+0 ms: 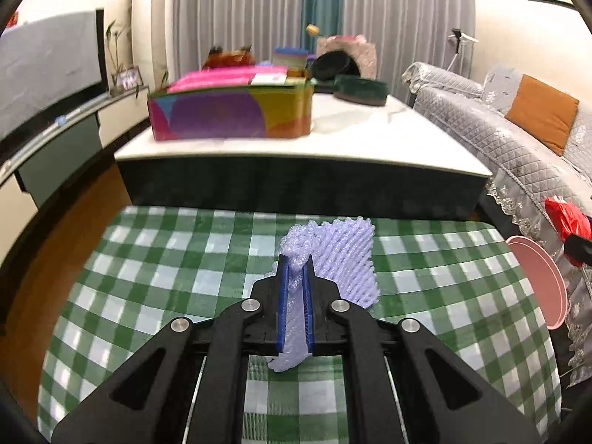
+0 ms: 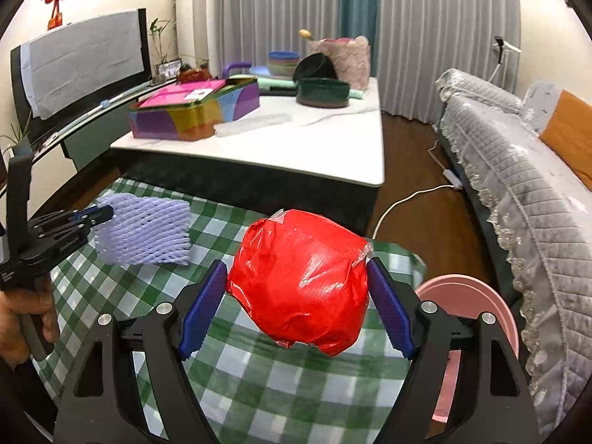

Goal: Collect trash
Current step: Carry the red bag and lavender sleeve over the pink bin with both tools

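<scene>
My left gripper (image 1: 295,259) is shut on a lilac foam fruit net (image 1: 344,259) and holds it above the green checked tablecloth (image 1: 148,277). The net (image 2: 144,231) and the left gripper (image 2: 105,212) also show at the left of the right wrist view. My right gripper (image 2: 298,270) is shut on a crumpled red plastic ball (image 2: 301,281), held above the cloth's (image 2: 259,388) right part. A pink bin (image 2: 477,307) stands just right of the cloth, below the right finger; its rim (image 1: 544,281) shows in the left view, with the red ball (image 1: 566,218) above it.
A white-topped low table (image 2: 314,140) stands behind the cloth with a colourful box (image 2: 192,114), a dark green tin (image 2: 323,92) and other items. A grey covered sofa (image 2: 518,170) runs along the right. A TV stand (image 1: 48,133) is at left. A white cable (image 2: 407,199) lies on the floor.
</scene>
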